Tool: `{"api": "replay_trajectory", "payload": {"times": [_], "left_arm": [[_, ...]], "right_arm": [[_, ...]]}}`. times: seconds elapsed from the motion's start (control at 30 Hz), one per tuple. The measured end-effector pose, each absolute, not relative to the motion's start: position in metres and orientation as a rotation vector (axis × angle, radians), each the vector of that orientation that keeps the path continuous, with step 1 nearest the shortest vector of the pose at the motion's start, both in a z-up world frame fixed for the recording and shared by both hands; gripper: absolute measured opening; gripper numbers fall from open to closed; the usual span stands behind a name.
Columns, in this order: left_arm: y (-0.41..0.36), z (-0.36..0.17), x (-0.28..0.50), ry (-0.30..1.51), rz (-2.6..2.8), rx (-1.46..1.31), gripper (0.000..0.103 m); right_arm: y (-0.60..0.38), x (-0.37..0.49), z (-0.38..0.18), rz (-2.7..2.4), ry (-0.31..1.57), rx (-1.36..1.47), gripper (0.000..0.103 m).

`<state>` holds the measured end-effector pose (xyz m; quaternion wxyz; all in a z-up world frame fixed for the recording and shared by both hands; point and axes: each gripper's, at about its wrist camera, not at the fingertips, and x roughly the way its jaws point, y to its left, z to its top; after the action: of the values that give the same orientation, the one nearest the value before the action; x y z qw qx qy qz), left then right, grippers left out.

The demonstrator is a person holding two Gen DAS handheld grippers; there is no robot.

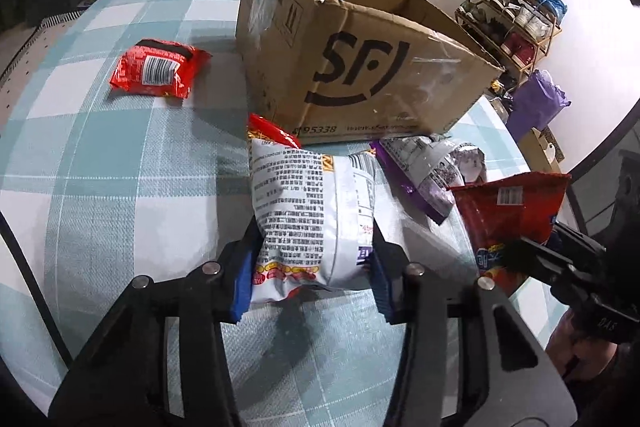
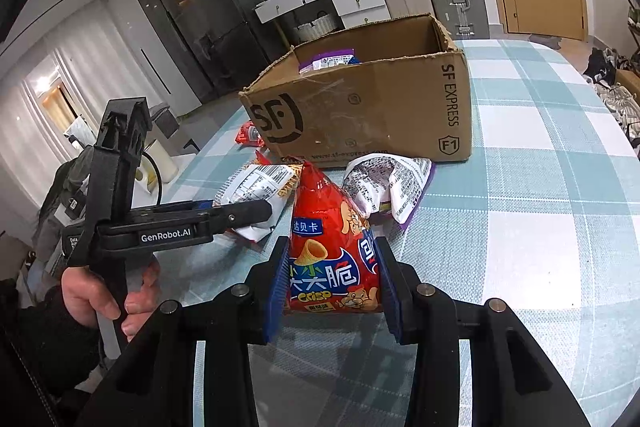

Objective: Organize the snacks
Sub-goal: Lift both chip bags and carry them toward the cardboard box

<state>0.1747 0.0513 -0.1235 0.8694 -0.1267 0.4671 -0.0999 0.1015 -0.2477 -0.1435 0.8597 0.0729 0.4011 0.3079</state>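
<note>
**Both grippers holding snack bags in front of the box**

Now the left hand-held gripper (image 1: pixel 314 259) is clamping its blue pads on a white bag (image 1: pixel 312 215) with printed text, which is lying on the checked surface (image 1: pixel 120 155) just in front of the cardboard box (image 1: pixel 360 67). The pads are pressing the bag on both sides. In the right wrist view this same gripper (image 2: pixel 268 211) is coming in from the left, with a person's hand (image 2: pixel 100 291) holding its handle.

The right hand-held gripper (image 2: pixel 334 279) is squeezing a red bag (image 2: pixel 332 247) with a cone snack picture; the bag is standing upright between the pads, and its top is pointing toward the box (image 2: pixel 360 107). In the left wrist view the red bag (image 1: pixel 508 215) is showing at the right edge.

A purple bag (image 2: pixel 392 191) is lying between the red bag and the box, near both. Another small red pack (image 1: pixel 158 69) is resting well apart, on the surface to the left of the box. Inside the open box one purple pack (image 2: pixel 328 61) is already sitting by the far wall.
</note>
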Motion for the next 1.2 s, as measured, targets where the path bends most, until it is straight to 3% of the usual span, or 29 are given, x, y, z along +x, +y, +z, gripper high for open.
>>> {"api": "replay_trajectory", "payload": {"times": [0.8, 1.2], "left_arm": [[0.043, -0.072, 0.119, 0.882, -0.246, -0.244, 0.044], [0.043, -0.016, 0.103, 0.787, -0.26, -0.203, 0.044]], "right_arm": [[-0.247, 0.081, -0.121, 0.665, 0.782, 0.156, 0.041], [-0.246, 0.086, -0.086, 0.675, 0.712, 0.149, 0.041]]}}
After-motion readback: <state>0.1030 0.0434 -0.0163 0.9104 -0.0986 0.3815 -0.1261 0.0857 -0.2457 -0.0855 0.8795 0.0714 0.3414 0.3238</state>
